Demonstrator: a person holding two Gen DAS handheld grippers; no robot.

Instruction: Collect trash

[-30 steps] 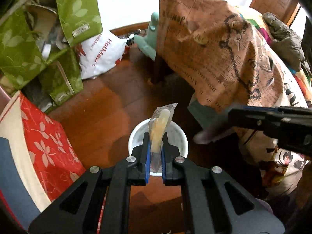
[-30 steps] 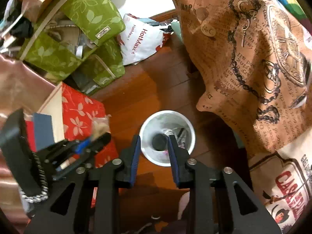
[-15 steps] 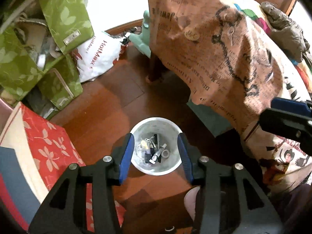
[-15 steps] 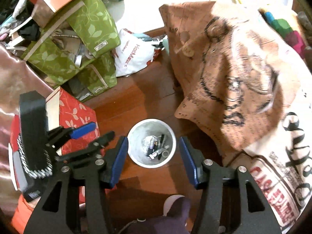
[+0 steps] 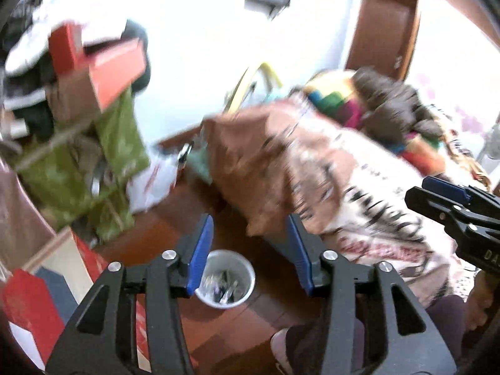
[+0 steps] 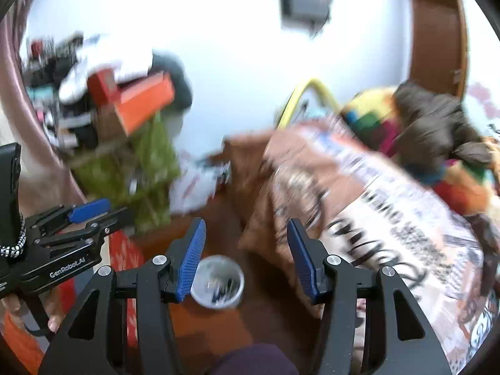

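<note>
A small white trash bin point(image 5: 224, 278) stands on the wooden floor, with several bits of trash inside; it also shows in the right wrist view point(image 6: 217, 280). My left gripper point(image 5: 250, 250) is open and empty, well above the bin. My right gripper point(image 6: 247, 251) is open and empty too, also high above the bin. Each gripper shows at the edge of the other's view: the right one point(image 5: 456, 206) and the left one point(image 6: 75, 218). Both views are blurred by motion.
A table under a brown printed cloth point(image 5: 312, 181) stands right of the bin, with colourful fabric point(image 5: 390, 115) piled on it. Green bags point(image 5: 103, 162), a white plastic bag point(image 5: 153, 184) and red boxes point(image 5: 106, 68) crowd the left. A wooden door point(image 5: 384, 22) is behind.
The left gripper opened and let the plastic wrapper go into the bin. Both grippers then opened wide, rose away from the bin and tilted up toward the wall.
</note>
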